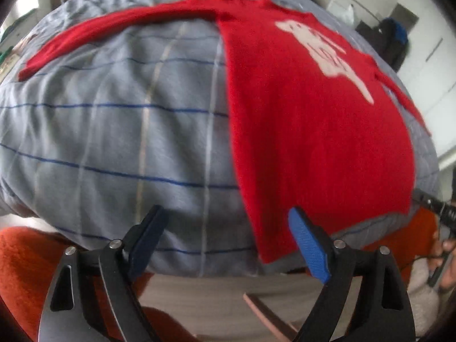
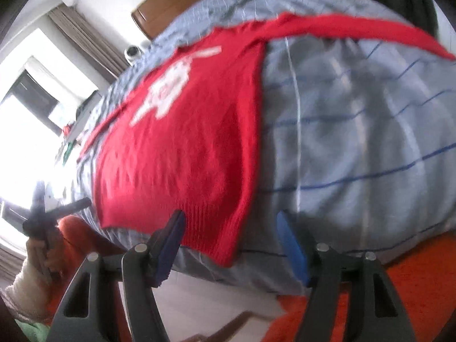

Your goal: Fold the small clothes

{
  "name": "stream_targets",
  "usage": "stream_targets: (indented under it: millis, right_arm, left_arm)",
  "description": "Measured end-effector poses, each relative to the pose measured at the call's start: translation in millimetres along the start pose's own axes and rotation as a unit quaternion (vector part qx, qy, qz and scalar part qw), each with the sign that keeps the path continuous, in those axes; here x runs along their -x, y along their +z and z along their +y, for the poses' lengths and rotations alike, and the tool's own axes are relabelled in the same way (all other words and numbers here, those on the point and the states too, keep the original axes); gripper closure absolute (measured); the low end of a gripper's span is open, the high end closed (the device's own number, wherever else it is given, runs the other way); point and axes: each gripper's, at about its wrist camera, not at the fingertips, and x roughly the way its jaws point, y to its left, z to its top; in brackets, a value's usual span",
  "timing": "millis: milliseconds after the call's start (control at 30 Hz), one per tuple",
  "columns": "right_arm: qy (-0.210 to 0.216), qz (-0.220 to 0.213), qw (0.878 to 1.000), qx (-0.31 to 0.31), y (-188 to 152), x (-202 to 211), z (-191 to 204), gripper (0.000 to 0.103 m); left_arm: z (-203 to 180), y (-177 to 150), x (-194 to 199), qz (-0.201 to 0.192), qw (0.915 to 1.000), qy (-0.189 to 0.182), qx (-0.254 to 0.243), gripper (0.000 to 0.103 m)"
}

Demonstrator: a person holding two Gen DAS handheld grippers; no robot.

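My left gripper hangs with its jaws wide and nothing in them, just short of the bed's near edge; my right gripper is just as wide and empty, framing the hem corner of the red knitted sweater. The sweater lies face up and flat on the grey checked duvet, white figure showing, one sleeve stretched straight out to the side. I judge no fold made yet: sleeves and body all remain to be folded.
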Motion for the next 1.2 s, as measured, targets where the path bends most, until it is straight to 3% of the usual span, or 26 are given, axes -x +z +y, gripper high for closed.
stream_targets:
  millis: [67,100,133,167,200,300,500,767,1067,1133,1167,1200]
  right_arm:
    - [0.009,0.016,1.000,-0.002,1,-12,1,0.038]
    - [0.009,0.019,1.000,-0.001,1,-15,2,0.041]
    - [0.009,0.023,1.000,0.003,2,-17,3,0.058]
    - [0.011,0.026,1.000,0.008,2,-19,6,0.071]
    - [0.011,0.028,0.999,0.011,2,-20,9,0.094]
    - [-0.010,0.027,0.999,0.021,1,-18,14,0.099]
    - [-0.055,0.039,0.997,0.034,-4,1,19,0.100]
    - [-0.068,0.062,0.996,-0.013,-5,-37,-1,0.100]
    - [-0.069,0.053,0.996,-0.016,-9,-33,-5,0.100]
    - [-0.067,0.050,0.996,-0.017,-11,-29,-5,0.099]
    - [-0.059,0.047,0.997,-0.021,-12,-26,-6,0.095]
    - [-0.053,0.044,0.997,-0.026,-14,-23,-8,0.088]
  left_arm:
    - [-6,-1,-1,-0.002,1.0000,0.002,-0.008,0.015]
    - [-10,-2,-1,-0.004,0.9999,0.003,-0.012,0.022]
    - [-13,-1,-3,-0.006,0.9998,0.000,-0.019,0.031]
    - [-16,0,-6,-0.004,0.9996,-0.001,-0.029,0.067]
    - [-19,2,-7,0.002,0.9994,-0.004,-0.034,0.099]
    - [-19,3,-10,0.009,0.9996,-0.004,-0.026,0.101]
    - [-20,-22,5,0.008,0.9979,0.022,-0.060,0.102]
    - [-25,-17,-27,0.027,0.9955,0.061,-0.069,0.102]
    - [-39,-16,-27,0.019,0.9961,0.061,-0.061,0.098]
    - [-39,-17,-16,0.006,0.9971,0.052,-0.055,0.093]
    - [-38,-17,-9,-0.004,0.9976,0.046,-0.051,0.086]
    - [-38,-18,-2,-0.016,0.9976,0.047,-0.048,0.063]
